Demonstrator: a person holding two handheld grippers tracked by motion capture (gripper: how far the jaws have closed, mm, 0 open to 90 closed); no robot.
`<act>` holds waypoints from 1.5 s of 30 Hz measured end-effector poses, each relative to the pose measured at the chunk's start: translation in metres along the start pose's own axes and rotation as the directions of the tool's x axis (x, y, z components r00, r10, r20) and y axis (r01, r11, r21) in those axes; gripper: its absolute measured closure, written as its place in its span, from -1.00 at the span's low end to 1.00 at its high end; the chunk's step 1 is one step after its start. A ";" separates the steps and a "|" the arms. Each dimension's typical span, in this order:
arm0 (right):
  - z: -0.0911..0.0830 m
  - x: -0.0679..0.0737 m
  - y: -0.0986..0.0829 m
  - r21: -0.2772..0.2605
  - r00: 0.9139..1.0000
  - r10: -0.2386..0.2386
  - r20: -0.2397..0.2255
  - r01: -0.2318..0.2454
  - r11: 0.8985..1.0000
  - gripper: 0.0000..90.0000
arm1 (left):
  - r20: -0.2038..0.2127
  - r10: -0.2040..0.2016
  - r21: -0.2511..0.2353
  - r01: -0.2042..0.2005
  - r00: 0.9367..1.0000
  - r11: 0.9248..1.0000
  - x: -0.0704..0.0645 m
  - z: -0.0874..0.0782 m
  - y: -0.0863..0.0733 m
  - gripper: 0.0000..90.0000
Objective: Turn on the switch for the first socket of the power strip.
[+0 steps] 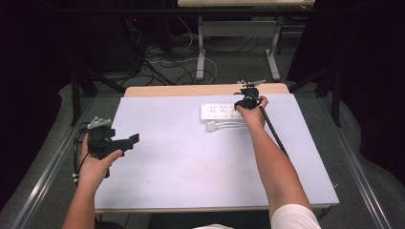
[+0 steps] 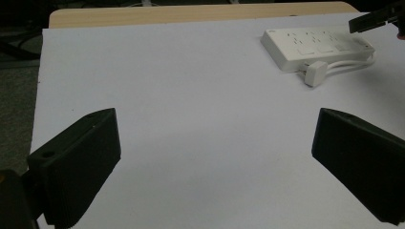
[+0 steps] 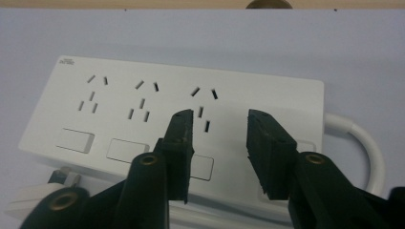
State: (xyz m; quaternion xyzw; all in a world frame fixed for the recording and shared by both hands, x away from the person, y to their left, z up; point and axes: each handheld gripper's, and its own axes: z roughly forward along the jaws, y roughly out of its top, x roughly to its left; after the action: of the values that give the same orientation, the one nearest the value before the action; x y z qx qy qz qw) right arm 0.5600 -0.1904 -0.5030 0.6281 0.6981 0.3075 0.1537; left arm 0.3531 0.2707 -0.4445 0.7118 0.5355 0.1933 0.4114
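The white power strip [image 1: 220, 111] lies flat near the far edge of my table [image 1: 191, 157], right of the middle, its sockets and rocker switches facing up. Its white cord [image 1: 229, 124] loops back along the near side and ends in a white plug [image 1: 211, 126] lying loose on the tabletop just beside the strip.

My right gripper [image 1: 249, 98] hangs over the strip's right end, jaws partly apart with nothing between them; in the right gripper view the tips [image 3: 219, 138] frame the third socket group and the switch below it. I cannot tell whether they touch the casing.

My left gripper [image 1: 129, 141] sits well apart from all that, at the table's left edge, jaws spread wide [image 2: 215, 157] over bare white surface, pointing toward the strip.
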 end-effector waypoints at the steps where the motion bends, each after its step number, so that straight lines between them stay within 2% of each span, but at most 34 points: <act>1: 0.000 0.000 0.001 -0.001 1.000 -0.009 0.000 0.009 1.000 0.22 | -0.001 0.001 0.003 -0.001 1.000 1.000 0.000 0.000 0.000 -0.94; 6: -0.003 -0.002 0.003 0.001 0.999 -0.029 0.018 0.029 1.000 0.13 | -0.003 0.001 0.002 -0.001 1.000 1.000 0.000 0.000 -0.001 -0.94; 12: -0.007 -0.004 0.004 0.023 0.999 -0.026 0.025 0.026 0.999 0.06 | -0.005 -0.005 -0.012 0.005 1.000 1.000 0.001 -0.001 -0.001 -0.94; 16: -0.009 -0.005 0.004 0.033 0.999 -0.043 0.029 0.042 0.999 0.03 | -0.003 0.005 0.001 -0.005 1.000 1.000 0.000 -0.002 0.001 -0.94; 23: -0.013 -0.004 0.006 0.029 0.997 -0.067 0.035 0.066 0.997 -0.09 | -0.002 0.003 -0.006 -0.003 1.000 1.000 -0.002 0.002 0.000 -0.94; 28: -0.020 -0.006 0.009 0.022 0.997 -0.076 0.021 0.075 0.997 -0.12 | -0.005 0.008 -0.003 -0.008 1.000 1.000 -0.001 0.002 -0.001 -0.94; 31: -0.026 -0.006 0.010 0.009 0.997 -0.075 0.030 0.075 0.997 -0.30 | -0.002 0.010 0.009 -0.010 1.000 1.000 -0.001 0.001 0.000 -0.94; 34: -0.032 -0.007 0.011 -0.005 0.997 -0.073 0.039 0.074 0.997 -0.53 | -0.001 0.006 0.002 -0.006 1.000 1.000 -0.001 0.000 0.000 -0.94; 36: -0.036 -0.008 0.012 -0.005 0.997 -0.068 0.036 0.068 0.998 -0.60 | -0.003 0.003 -0.004 -0.004 1.000 1.000 -0.001 0.000 0.000 -0.94; 41: -0.048 -0.008 0.013 -0.016 0.994 -0.094 0.051 0.095 0.995 -0.70 | 0.000 0.004 0.001 -0.004 1.000 1.000 -0.002 0.000 0.000 -0.94; 43: -0.053 -0.008 0.013 -0.028 0.991 -0.120 0.053 0.122 0.992 -0.81 | 0.000 0.005 0.001 -0.005 1.000 1.000 -0.002 -0.001 0.000 -0.94; 45: -0.057 -0.007 0.012 -0.029 0.990 -0.128 0.052 0.129 0.991 -0.99 | 0.002 0.005 0.000 -0.005 1.000 1.000 -0.002 -0.001 0.000 -0.94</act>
State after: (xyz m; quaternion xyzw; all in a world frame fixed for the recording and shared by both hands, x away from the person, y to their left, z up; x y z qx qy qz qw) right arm 0.5361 -0.2107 -0.4529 0.5867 0.7280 0.2922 0.2009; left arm 0.3522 0.2693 -0.4438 0.7131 0.5335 0.1937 0.4115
